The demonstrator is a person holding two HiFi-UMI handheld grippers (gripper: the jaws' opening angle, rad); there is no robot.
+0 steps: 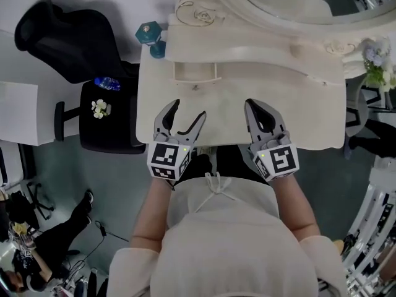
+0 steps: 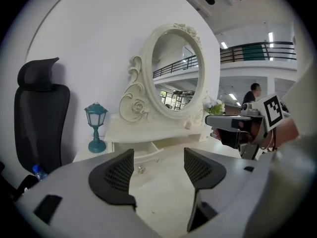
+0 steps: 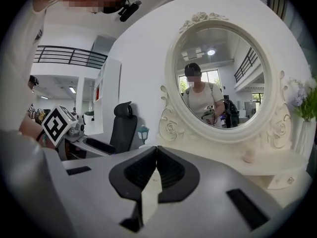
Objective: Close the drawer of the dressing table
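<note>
Black jaws gape on left gripper [image 1: 189, 109], meet on right gripper [image 1: 252, 104] alongside.

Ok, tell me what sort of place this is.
Probably a staged corner of an open office or lab hall, not a real bedroom. An ornate cream dressing table with its oval mirror stands beside a black office chair, and a railed mezzanine shows behind.

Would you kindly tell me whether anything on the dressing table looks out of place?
Only the small drawer at the left under the mirror stands pulled out over the tabletop; nothing else looks askew.
</note>
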